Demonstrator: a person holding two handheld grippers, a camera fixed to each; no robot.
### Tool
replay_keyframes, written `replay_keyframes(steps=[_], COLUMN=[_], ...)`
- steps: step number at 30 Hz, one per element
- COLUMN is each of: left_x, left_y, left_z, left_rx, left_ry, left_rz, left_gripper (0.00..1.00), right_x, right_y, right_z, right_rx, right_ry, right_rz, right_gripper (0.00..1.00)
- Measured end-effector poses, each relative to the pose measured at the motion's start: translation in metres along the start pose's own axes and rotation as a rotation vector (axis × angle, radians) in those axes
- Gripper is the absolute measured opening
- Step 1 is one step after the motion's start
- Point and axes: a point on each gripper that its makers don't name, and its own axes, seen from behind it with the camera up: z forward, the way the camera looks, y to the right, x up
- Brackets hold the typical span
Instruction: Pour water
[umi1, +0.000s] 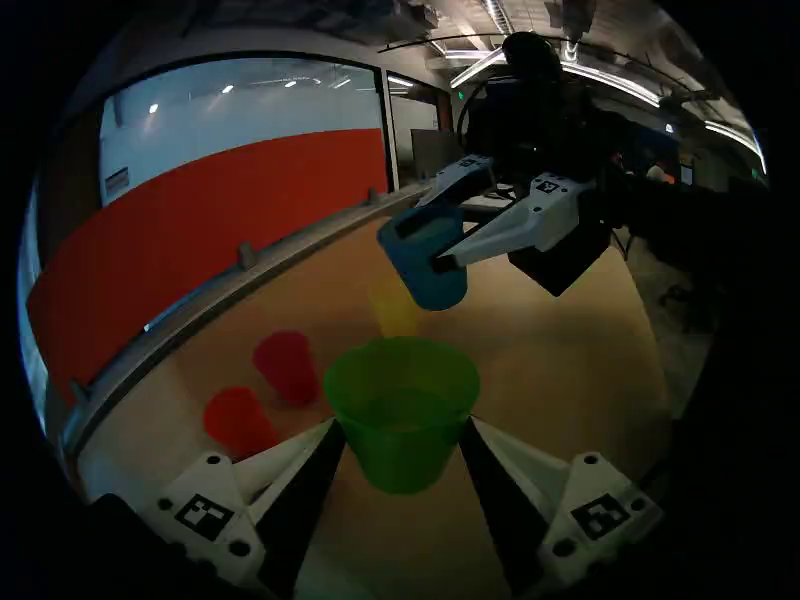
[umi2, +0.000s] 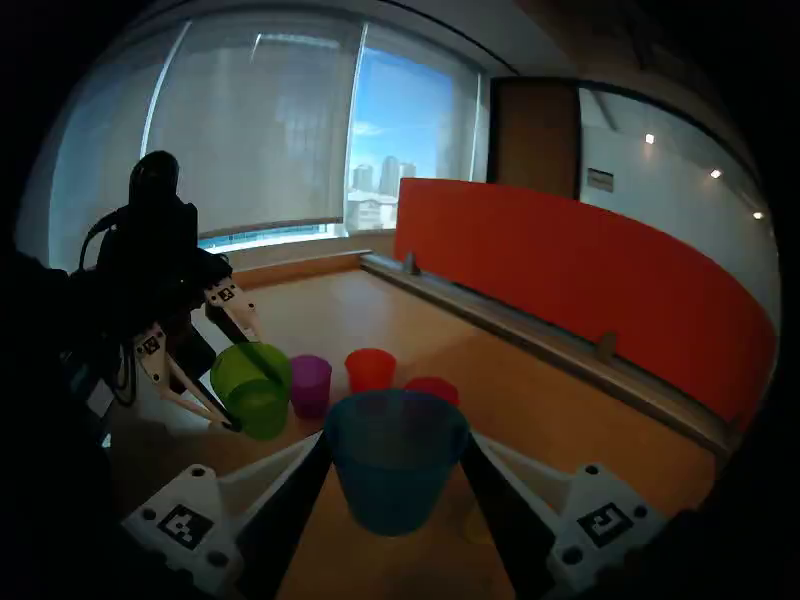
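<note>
Wooden table (umi1: 560, 340); left tongs (umi1: 400, 428) clamp translucent green cup (umi1: 402, 395), right tongs (umi2: 396, 445) blue cup (umi2: 394, 480).

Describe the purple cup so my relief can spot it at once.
Start at the wooden table beside the long red wall panel. Loose cups stand there; the purple cup sits between the held green cup and a red cup. It's the only purple one.

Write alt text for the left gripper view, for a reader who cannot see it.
The left tool grips an upright green cup at a wooden table. Farther off, the right tool holds a blue cup. On the table stand a red cup, a second red cup and a yellow cup, with an orange panel behind them.
</note>
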Motion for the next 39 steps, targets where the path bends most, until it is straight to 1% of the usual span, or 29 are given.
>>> replay_keyframes(steps=[8,14,24,29,35,39], left_x=[-0.016,-0.029,-0.038,-0.043,-0.053,-0.058], left_y=[0.003,0.005,0.006,0.008,0.013,0.014], left_z=[0.013,0.022,0.030,0.035,0.042,0.046], left_rx=[-0.026,-0.046,-0.062,-0.067,-0.083,-0.086], left_ry=[-0.070,-0.117,-0.161,-0.187,-0.222,-0.237], left_rz=[-0.004,-0.009,-0.021,-0.015,-0.012,-0.003], left_gripper=[0.79,0.79,0.79,0.79,0.79,0.79], right_x=[-0.027,-0.044,-0.065,-0.076,-0.090,-0.097], right_y=[-0.001,-0.001,-0.003,-0.007,-0.009,-0.009], right_z=[0.008,0.013,0.021,0.026,0.032,0.034], right_rx=[0.029,0.042,0.062,0.078,0.089,0.093], right_ry=[-0.034,-0.067,-0.117,-0.146,-0.179,-0.193], right_rz=[0.025,0.027,0.026,0.011,0.010,0.010], right_gripper=[0.91,0.91,0.91,0.91,0.91,0.91])
